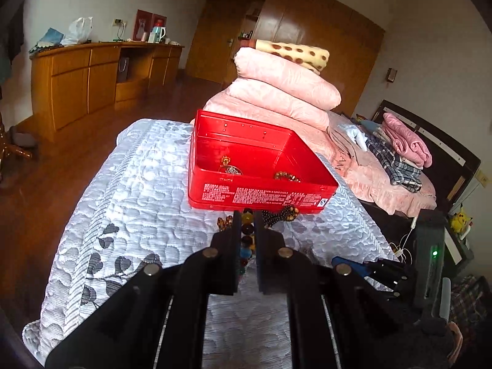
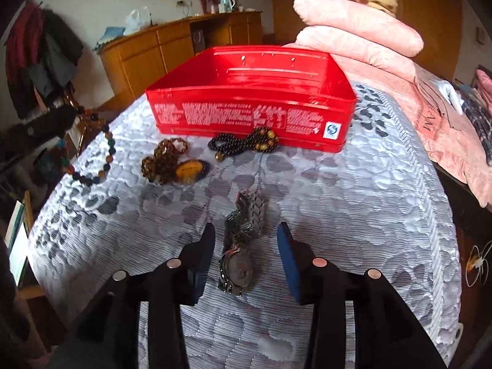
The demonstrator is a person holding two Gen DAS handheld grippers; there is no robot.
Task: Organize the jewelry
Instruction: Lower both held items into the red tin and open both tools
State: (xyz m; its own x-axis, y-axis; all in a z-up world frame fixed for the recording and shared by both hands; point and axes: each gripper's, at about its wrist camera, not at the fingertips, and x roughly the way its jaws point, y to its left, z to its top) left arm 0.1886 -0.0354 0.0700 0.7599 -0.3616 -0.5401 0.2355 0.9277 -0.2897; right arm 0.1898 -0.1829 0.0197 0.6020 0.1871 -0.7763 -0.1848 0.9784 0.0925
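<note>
My left gripper [image 1: 247,215] is shut on a strand of multicoloured beads [image 1: 247,240], which hangs from it down to the quilt [image 2: 106,150] in the right wrist view. My right gripper [image 2: 246,227] stands open just above the grey quilted cover. A dark metal watch [image 2: 238,264] lies between its blue pads [image 2: 287,255], which do not touch it. Beyond stands an open red box [image 2: 246,113] holding a brown bead bracelet [image 1: 287,176] and another small piece [image 1: 229,169]. A black bead bracelet [image 2: 243,144] and amber beads with an oval pendant [image 2: 190,169] lie in front of the box.
Folded pink quilts [image 1: 283,92] are stacked behind the box, with folded clothes [image 1: 399,150] to the right. The grey cover [image 1: 138,184] drops off at its left and right edges. A wooden sideboard [image 1: 92,77] stands across the floor.
</note>
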